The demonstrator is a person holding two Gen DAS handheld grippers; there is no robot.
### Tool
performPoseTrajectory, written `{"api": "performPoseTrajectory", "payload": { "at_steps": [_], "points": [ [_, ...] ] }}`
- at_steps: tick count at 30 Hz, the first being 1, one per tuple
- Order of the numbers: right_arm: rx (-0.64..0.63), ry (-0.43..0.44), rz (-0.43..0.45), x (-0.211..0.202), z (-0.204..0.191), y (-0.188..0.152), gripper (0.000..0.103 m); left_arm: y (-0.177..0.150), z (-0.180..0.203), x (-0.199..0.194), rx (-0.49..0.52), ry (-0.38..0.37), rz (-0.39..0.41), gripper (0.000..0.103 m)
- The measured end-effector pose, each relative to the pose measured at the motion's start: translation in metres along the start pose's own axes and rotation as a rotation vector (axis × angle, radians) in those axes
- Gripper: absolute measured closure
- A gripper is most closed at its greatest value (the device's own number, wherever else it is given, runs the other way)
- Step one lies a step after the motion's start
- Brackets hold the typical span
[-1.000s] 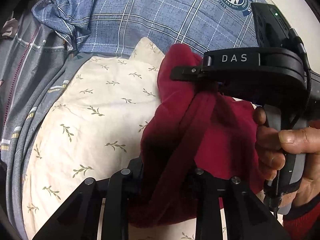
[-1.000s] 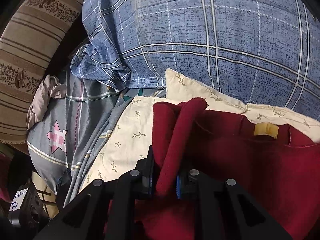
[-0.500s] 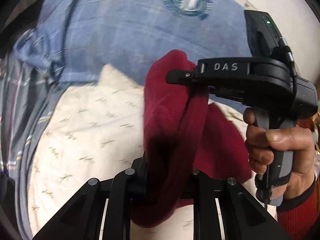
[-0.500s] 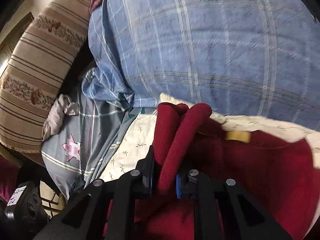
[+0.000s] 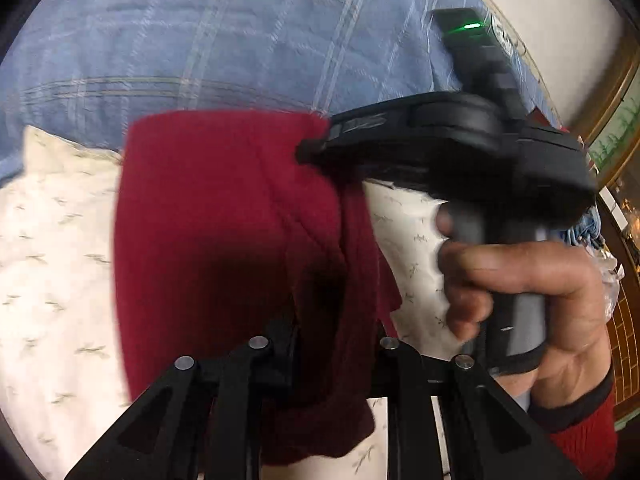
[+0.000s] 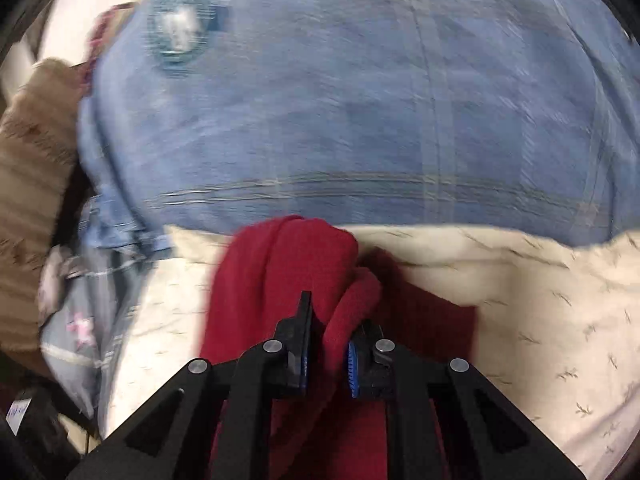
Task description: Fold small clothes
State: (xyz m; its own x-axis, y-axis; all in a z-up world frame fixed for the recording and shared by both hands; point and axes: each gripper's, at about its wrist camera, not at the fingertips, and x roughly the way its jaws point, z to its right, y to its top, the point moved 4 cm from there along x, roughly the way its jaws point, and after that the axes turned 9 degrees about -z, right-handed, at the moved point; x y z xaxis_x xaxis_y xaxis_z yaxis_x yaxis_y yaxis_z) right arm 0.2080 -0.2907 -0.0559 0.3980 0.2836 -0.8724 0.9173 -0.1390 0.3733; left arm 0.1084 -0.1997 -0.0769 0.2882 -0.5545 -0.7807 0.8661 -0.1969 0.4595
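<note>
We see both grippers clamped on the red garment (image 5: 208,240), lifted at mid-frame over the cream sheet (image 5: 52,264). Left gripper (image 5: 336,344) and right gripper (image 6: 328,356) each pinch a bunched fold in their jaws.

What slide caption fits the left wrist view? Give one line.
Both grippers, left and right, pinch a red garment above a leaf-print sheet.

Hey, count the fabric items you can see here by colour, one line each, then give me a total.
Dark red garment: 1
Blue plaid quilt: 1
Cream leaf-print sheet: 1
Grey cloth with a pink star: 1
Tan striped cushion: 1
Total: 5
</note>
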Motion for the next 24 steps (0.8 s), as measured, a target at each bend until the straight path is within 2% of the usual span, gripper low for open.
{"api": "performPoseTrajectory", "payload": {
  "at_steps": [2,3,5,7,9,11,12,14,17,18,19,20,24],
  "points": [
    [0.049,-0.019,-0.033,0.021,0.017,-0.003,0.090,-0.001,0.001,0.004,0.016,-0.028,-0.023,0.070],
    [0.072,-0.026,-0.050,0.033,0.024,-0.005,0.087,-0.003,0.002,0.000,0.023,-0.043,-0.031,0.067],
    [0.119,-0.006,-0.049,0.037,0.032,-0.009,0.075,-0.008,0.003,-0.019,0.049,-0.068,-0.038,0.045],
    [0.159,0.031,-0.035,0.024,0.036,-0.013,0.063,-0.017,-0.001,-0.051,0.101,-0.056,-0.009,0.036],
    [0.164,0.063,-0.014,0.002,0.036,-0.021,0.042,-0.027,-0.015,-0.078,0.141,-0.014,0.023,0.032],
    [0.146,0.083,0.016,-0.019,0.032,-0.034,0.030,-0.039,-0.028,-0.098,0.139,0.047,0.055,0.031],
    [0.128,0.098,0.020,-0.026,0.027,-0.041,0.024,-0.044,-0.038,-0.103,0.122,0.099,0.065,0.031],
    [0.099,0.122,-0.001,-0.028,0.019,-0.053,0.021,-0.053,-0.054,-0.104,0.084,0.154,0.060,0.031],
    [0.087,0.158,-0.076,-0.007,0.004,-0.066,0.021,-0.067,-0.074,-0.093,-0.019,0.148,0.009,0.031],
    [0.068,0.127,-0.096,0.003,-0.001,-0.070,0.031,-0.069,-0.076,-0.091,-0.032,0.142,0.006,0.031],
    [0.051,0.068,-0.108,0.010,-0.004,-0.073,0.049,-0.071,-0.076,-0.090,-0.037,0.151,0.001,0.031],
    [0.031,0.049,-0.110,0.011,-0.008,-0.075,0.077,-0.071,-0.074,-0.089,-0.034,0.160,-0.002,0.031],
    [-0.065,-0.019,-0.002,-0.019,-0.019,-0.082,0.079,-0.068,-0.064,-0.093,-0.016,0.146,0.021,0.031]
  ]
}}
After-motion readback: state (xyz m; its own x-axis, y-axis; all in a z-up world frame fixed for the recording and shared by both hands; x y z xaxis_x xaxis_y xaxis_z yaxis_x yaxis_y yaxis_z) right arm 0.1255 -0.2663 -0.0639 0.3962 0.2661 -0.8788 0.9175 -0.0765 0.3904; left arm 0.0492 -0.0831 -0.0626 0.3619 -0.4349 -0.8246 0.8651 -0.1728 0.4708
